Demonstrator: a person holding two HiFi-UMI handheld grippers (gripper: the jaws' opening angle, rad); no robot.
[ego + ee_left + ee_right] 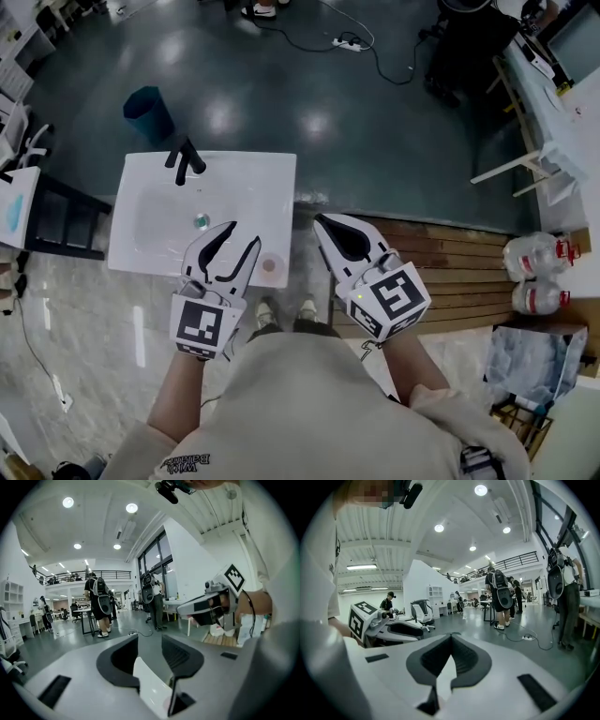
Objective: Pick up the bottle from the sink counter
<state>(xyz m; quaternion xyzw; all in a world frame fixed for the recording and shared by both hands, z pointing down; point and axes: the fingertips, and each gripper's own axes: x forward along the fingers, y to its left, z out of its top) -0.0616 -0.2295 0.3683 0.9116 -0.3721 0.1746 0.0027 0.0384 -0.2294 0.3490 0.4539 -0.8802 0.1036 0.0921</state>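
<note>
Currently holding left gripper [242, 234] jaws-apart and empty over sink [272, 187] front rim; right gripper [322, 223] pinched together on nothing, off the sink. Taking bottle [270, 265] to be the small pinkish round thing at the front-right corner, just beside left gripper. Could easily nudge it off the edge with an off-centre approach.
</note>
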